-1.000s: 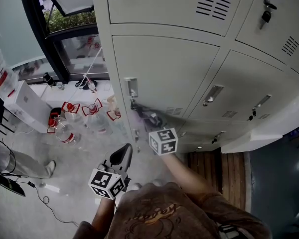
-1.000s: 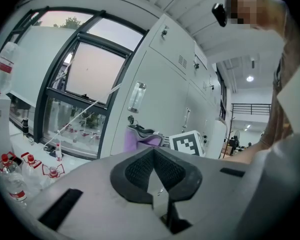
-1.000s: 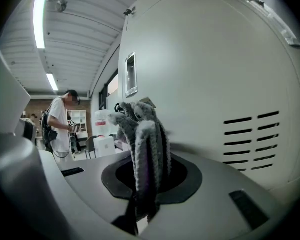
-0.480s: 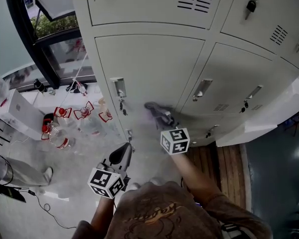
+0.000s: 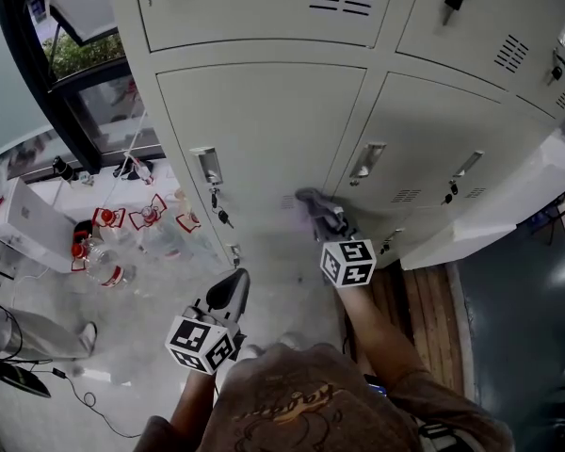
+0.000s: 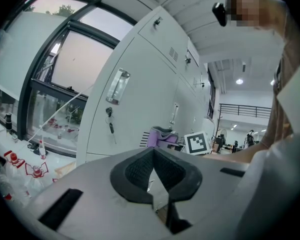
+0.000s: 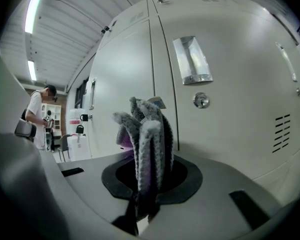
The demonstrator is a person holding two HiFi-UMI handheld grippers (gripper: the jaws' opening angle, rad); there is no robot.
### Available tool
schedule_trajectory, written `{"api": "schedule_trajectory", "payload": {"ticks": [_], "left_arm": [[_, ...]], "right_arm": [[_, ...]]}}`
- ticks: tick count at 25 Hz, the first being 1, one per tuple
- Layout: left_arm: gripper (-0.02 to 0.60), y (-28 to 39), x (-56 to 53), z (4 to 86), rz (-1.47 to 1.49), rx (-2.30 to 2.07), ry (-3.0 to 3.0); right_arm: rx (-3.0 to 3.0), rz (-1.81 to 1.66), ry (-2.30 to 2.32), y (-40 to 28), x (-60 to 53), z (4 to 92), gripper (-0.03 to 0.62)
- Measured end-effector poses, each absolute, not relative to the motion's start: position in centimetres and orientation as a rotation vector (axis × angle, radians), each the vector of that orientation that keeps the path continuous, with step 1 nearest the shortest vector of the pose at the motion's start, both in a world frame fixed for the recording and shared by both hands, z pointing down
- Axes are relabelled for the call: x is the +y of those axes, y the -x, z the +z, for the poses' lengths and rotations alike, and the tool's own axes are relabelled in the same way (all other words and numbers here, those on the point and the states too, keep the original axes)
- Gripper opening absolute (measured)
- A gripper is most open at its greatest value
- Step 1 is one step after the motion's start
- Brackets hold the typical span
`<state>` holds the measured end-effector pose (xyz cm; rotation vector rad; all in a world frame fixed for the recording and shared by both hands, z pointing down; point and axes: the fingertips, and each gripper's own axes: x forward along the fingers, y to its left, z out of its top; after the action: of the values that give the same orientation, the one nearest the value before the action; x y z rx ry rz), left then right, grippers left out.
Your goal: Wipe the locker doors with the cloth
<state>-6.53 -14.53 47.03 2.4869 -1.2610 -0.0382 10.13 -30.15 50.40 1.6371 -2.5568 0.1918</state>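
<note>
Low at the left, the left tool (image 5: 232, 288) hangs clenched on nothing, well apart from the locker doors (image 5: 264, 130). Farther right, the right tool (image 5: 328, 222) grips a grey and purple cloth (image 5: 311, 199), holding it up to them by the seam between two lower doors. Wiping looks under way; how much is already clean cannot be told.

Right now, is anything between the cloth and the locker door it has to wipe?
Nothing visible. The grey-and-purple fuzzy cloth, clamped in the right gripper, appears to sit against the pale grey metal locker door near its right edge.
</note>
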Motion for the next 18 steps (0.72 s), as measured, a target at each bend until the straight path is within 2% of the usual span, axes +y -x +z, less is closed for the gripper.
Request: {"api": "schedule_trajectory", "payload": {"ticks": [7,18], "left_arm": [[0.003,6.4,-14.5,47.0,-0.052,-1.258,-2.483],[0.003,6.3,-14.2,46.5,-0.060,-1.228,-2.504]], "right_arm": [[-2.517,0.258,-1.736,-13.6,-30.3,49.9,0.055],[-2.584,0.294,-1.669,-13.2,-28.1,48.1,0.055]]}}
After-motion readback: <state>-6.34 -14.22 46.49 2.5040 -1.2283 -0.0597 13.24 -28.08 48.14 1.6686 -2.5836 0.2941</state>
